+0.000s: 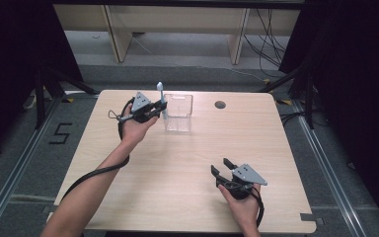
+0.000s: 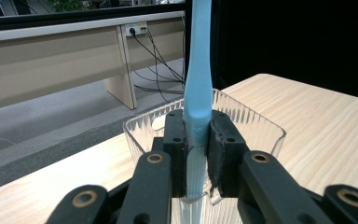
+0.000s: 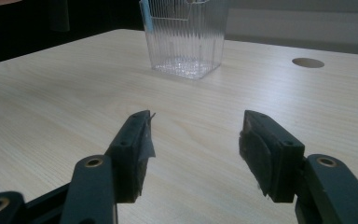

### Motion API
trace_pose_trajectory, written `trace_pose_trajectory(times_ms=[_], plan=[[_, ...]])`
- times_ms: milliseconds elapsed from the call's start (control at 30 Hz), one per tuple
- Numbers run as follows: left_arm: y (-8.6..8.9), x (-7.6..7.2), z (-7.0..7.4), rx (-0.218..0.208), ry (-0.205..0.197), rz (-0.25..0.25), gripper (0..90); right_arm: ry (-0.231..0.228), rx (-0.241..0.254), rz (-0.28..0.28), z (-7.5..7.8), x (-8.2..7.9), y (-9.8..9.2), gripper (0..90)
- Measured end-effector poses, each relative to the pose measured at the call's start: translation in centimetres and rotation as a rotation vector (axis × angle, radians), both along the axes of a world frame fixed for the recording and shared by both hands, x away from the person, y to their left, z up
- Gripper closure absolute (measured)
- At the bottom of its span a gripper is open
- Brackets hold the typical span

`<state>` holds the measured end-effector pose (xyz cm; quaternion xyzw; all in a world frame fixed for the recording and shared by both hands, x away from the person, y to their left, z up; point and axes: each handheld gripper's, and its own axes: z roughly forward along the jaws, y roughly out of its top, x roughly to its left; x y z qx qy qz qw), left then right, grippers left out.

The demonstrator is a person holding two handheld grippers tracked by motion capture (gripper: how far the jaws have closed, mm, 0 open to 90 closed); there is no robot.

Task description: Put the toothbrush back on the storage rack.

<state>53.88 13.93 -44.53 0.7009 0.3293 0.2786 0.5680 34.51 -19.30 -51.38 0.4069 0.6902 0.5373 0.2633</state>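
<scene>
the left claw (image 1: 159, 109) is clamped tight on a pale blue toothbrush (image 2: 198, 84), holding it upright by the lower part of the handle, with the rest of the stick rising well above the pads. just beyond the claw, touching or nearly so, stands a clear ribbed plastic cup (image 1: 178, 112) on the worktop (image 1: 177, 168); in the left gripper view its rim sits right behind and under the pinched handle. the brush's lower end seems to be at the cup's near wall, though whether it is inside or just outside i cannot tell.

the toothbrush looks light, stiff and smooth, so it could twist or slide between the pads if the squeeze eased; the flat of the handle, where it is gripped now, is the sensible place to hold. the cup looks thin, light and easy to tip or skid if nudged from the side, so the brush should go in from above.

the right claw (image 1: 223, 169) rests low over the worktop, well apart from the cup, jaws spread wide with nothing between them.
</scene>
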Motion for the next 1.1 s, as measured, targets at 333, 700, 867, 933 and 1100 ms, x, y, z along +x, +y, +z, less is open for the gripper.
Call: trace_pose_trajectory(times_ms=[333,700,867,933,1100], plan=[[0.0,0.2,-0.6,0.007,0.015,0.005,77.9,0.009,-0.011,0.000,-0.1,0.1,-0.1,43.6],[-0.1,0.2,-1.0,0.013,0.022,0.011,77.7,0.003,-0.026,0.001,-0.1,0.1,-0.1,43.4],[-0.1,0.3,-1.1,0.023,0.024,0.012,77.7,0.029,-0.035,0.001,-0.1,0.0,-0.1,43.4],[-0.1,0.3,-1.1,0.023,0.026,0.012,77.6,0.015,-0.021,0.008,-0.2,0.1,0.0,43.3],[-0.1,0.4,-1.2,0.025,0.028,0.015,77.5,0.030,-0.007,0.010,-0.2,0.1,0.1,43.3]])
